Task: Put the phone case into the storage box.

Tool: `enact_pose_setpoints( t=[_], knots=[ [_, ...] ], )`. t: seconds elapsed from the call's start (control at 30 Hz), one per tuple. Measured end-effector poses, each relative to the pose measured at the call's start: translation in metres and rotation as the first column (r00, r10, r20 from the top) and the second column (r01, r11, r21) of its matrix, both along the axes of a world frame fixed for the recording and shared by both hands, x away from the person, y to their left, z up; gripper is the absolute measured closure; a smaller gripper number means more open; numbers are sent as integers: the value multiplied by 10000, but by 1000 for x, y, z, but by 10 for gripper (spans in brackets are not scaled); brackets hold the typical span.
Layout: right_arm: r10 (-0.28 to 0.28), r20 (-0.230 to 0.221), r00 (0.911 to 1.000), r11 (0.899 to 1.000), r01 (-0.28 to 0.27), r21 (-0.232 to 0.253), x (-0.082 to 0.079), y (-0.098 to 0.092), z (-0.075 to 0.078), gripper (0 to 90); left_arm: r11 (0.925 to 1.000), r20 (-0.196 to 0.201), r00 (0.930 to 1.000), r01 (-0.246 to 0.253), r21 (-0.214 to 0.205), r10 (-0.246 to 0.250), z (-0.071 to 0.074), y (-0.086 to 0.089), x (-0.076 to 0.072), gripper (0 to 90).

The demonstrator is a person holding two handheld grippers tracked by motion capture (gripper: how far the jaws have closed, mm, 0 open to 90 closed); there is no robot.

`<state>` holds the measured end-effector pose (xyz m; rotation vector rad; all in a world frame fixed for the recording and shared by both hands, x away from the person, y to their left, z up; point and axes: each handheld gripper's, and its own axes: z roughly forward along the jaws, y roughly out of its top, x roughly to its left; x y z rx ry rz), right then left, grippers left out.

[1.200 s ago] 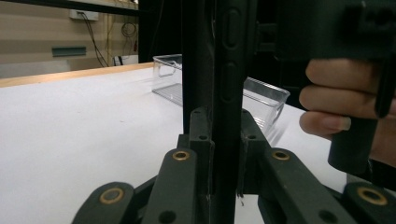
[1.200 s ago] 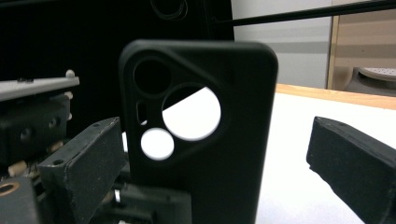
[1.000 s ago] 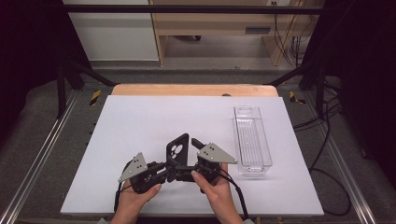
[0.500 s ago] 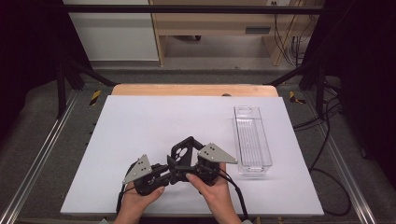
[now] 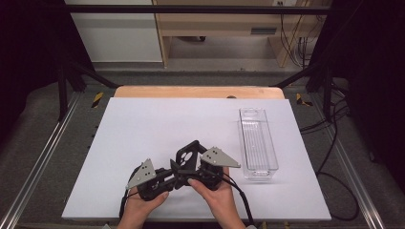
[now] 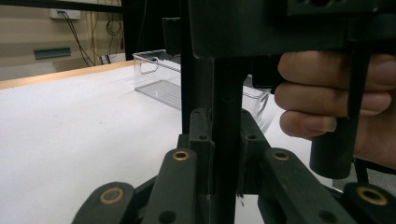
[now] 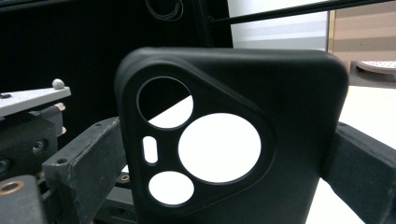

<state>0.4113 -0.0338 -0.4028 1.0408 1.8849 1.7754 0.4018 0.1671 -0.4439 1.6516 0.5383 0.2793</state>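
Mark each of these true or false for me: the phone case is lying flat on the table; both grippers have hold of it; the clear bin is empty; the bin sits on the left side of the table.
1. The black phone case lies flat on the white table. False: it is held up off the table between the grippers.
2. Both the left gripper and the right gripper grip the case. True: the left's jaws pinch its edge, the right's jaws clamp its two sides.
3. The clear bin is empty. True.
4. The bin sits on the table's left side. False: it stands at the right, beyond the right gripper.
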Motion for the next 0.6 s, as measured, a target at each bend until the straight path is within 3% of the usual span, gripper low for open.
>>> enact_pose_setpoints(
  t=[0.27, 0.6],
  knots=[
    [11, -31, 10000, 10000, -10, 76, -1, -1, 1, 72, 9999, 92, 9999, 132, 70, -132, 1, -2, -1, 804],
    [-286, 236, 9993, 9996, 286, 25, -4, -3, 3, 118, 9999, -12, 9999, 139, 18, -139, 0, -2, -1, 804]
  ],
)
